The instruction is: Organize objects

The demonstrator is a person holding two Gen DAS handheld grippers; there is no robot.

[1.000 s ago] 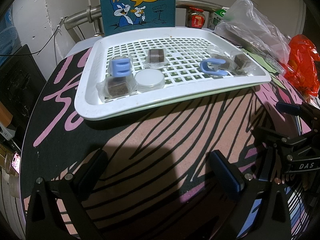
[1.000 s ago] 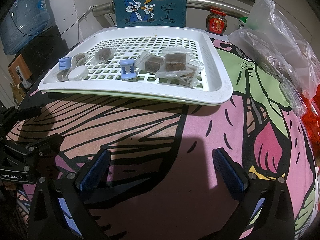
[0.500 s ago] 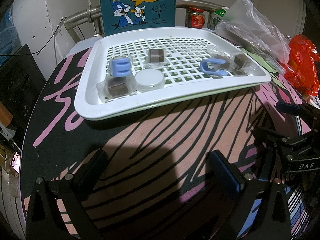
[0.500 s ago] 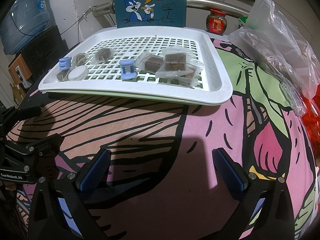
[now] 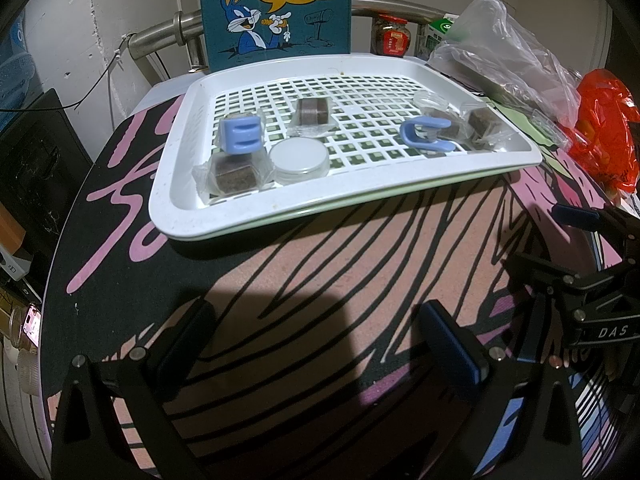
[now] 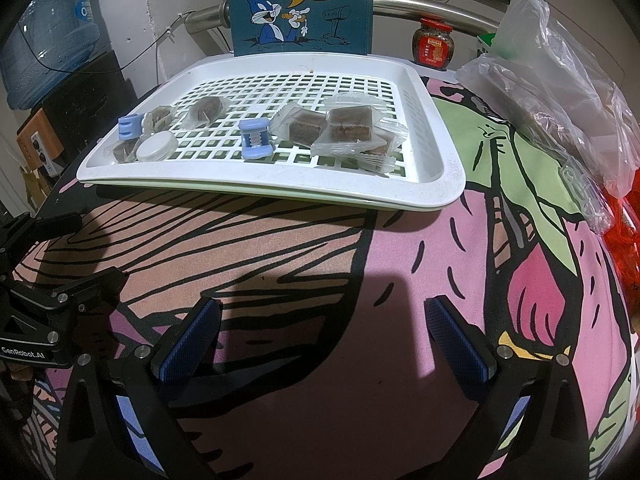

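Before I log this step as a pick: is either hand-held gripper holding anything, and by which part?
Nothing is held. The left hand-held gripper and right hand-held gripper are both open above the mat, short of the white tray.

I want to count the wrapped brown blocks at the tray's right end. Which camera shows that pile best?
The right wrist view: the pile of wrapped blocks lies near and unobstructed there, wrappers distinct. In the left wrist view the same pile sits far off at the tray edge, partly hidden behind the blue clip.
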